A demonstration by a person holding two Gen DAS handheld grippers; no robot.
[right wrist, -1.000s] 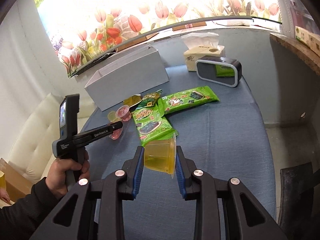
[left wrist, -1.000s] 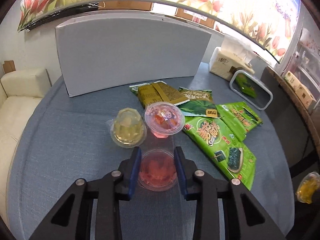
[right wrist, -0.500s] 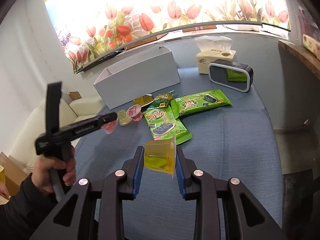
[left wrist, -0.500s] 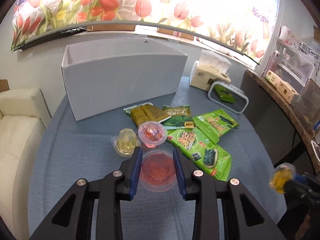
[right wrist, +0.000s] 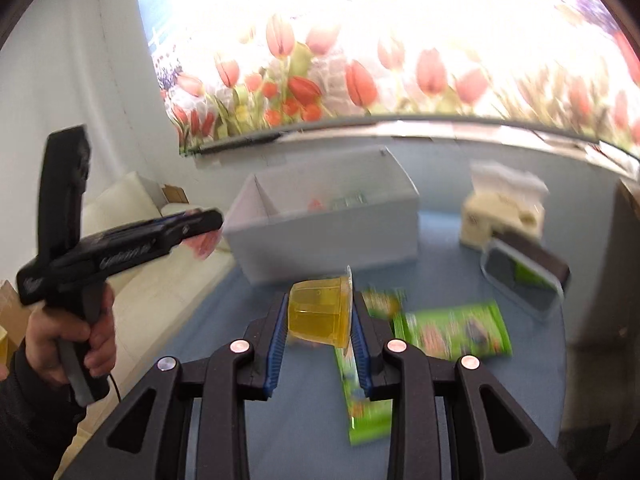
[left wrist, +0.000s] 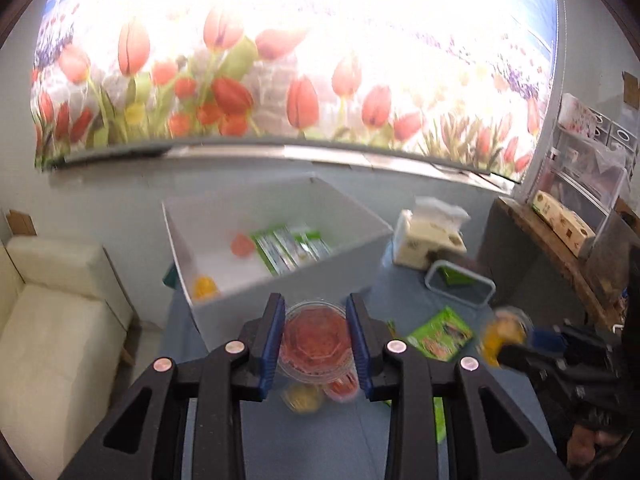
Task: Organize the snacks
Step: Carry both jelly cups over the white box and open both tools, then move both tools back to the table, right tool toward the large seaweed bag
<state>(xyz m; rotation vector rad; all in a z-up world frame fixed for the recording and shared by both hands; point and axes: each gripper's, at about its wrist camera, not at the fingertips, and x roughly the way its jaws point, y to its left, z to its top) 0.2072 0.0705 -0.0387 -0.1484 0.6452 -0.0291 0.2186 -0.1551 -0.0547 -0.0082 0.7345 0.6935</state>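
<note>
Two jelly cups ride in our grippers, both in the air above the table (right wrist: pixel 304 432): the left gripper (left wrist: pixel 316 344) clamps the red cup (left wrist: pixel 315 340), the right gripper (right wrist: pixel 320 320) clamps the yellow cup (right wrist: pixel 320 310). Beyond lie green snack packets (right wrist: pixel 452 330), then the white box (left wrist: pixel 224 220) holding a few snacks.

1. The red jelly cup (left wrist: pixel 316 340) sits pinched between my left gripper's (left wrist: pixel 316 344) blue pads, lid facing me, held in the air short of the box.
2. The yellow jelly cup (right wrist: pixel 320 314) is clamped on its side in my right gripper (right wrist: pixel 320 340).
3. The white box (left wrist: pixel 288 288) stands open on the table, with a red cup, a yellow cup and green packets inside.
4. More green snack packets (right wrist: pixel 452 330) lie flat on the table.
</note>
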